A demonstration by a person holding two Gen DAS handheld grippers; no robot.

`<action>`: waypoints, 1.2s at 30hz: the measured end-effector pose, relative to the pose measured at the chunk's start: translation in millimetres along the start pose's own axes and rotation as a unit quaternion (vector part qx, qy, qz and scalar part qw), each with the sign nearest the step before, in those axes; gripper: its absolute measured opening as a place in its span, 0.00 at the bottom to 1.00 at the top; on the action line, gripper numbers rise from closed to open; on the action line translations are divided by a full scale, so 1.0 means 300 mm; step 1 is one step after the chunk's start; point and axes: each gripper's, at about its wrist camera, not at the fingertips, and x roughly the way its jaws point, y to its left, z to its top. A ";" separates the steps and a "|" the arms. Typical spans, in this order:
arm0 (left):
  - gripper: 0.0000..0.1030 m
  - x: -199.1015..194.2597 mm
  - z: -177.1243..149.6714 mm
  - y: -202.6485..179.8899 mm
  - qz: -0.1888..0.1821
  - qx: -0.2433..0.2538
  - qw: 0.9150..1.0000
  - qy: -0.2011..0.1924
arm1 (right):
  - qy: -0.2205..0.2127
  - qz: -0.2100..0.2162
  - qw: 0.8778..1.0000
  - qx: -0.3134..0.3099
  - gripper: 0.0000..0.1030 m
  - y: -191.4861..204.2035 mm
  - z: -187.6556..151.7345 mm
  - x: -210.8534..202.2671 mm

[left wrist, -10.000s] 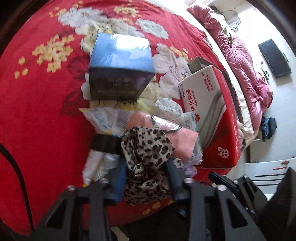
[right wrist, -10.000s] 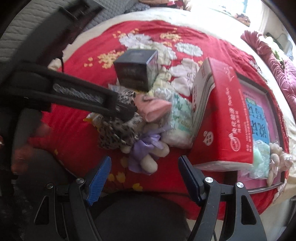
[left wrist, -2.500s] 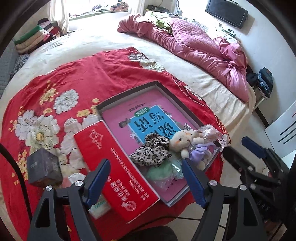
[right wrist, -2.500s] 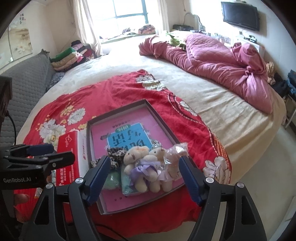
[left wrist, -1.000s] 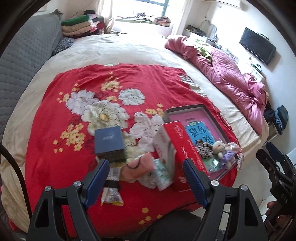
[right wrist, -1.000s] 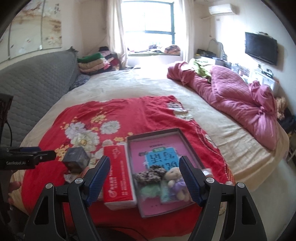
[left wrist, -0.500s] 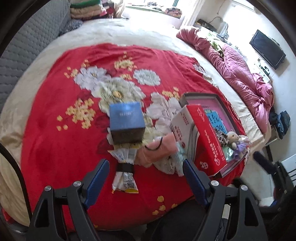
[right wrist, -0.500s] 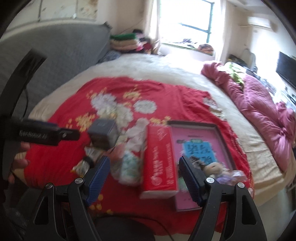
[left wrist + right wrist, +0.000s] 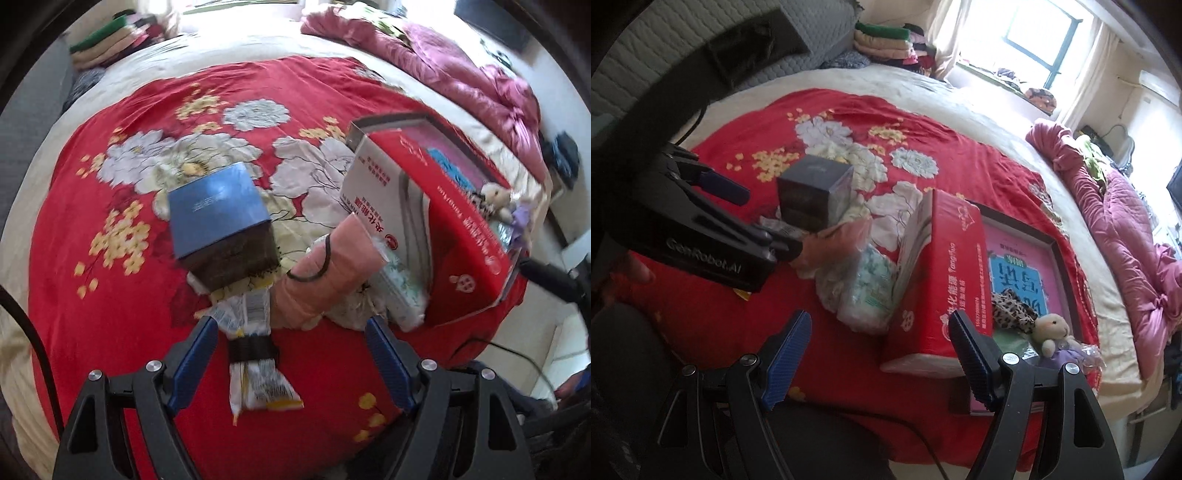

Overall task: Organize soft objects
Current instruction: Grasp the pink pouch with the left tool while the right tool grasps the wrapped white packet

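Both grippers point(image 9: 290, 326) point(image 9: 879, 325) wide open, empty.

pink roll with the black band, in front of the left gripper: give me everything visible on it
The pink roll looks like soft folded cloth, salmon pink, rolled into a thick cylinder with a thin black elastic loop around its middle. It lies tilted on the red floral cover, between the dark blue box and the red carton, resting on crinkly plastic packets. The open left gripper is near but not touching it.
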 end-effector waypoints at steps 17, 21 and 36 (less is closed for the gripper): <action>0.74 0.175 0.065 0.000 -0.102 0.021 0.994 0.020 | 0.031 0.000 0.999 -0.045 0.75 0.032 0.026 0.085; 0.64 0.190 0.069 0.015 -0.120 0.018 0.992 0.018 | 0.039 -0.022 0.995 -0.093 0.75 0.084 0.020 0.126; 0.51 0.198 0.078 0.099 -0.179 -0.025 0.983 0.005 | 0.067 -0.081 0.968 -0.226 0.33 0.204 -0.003 0.320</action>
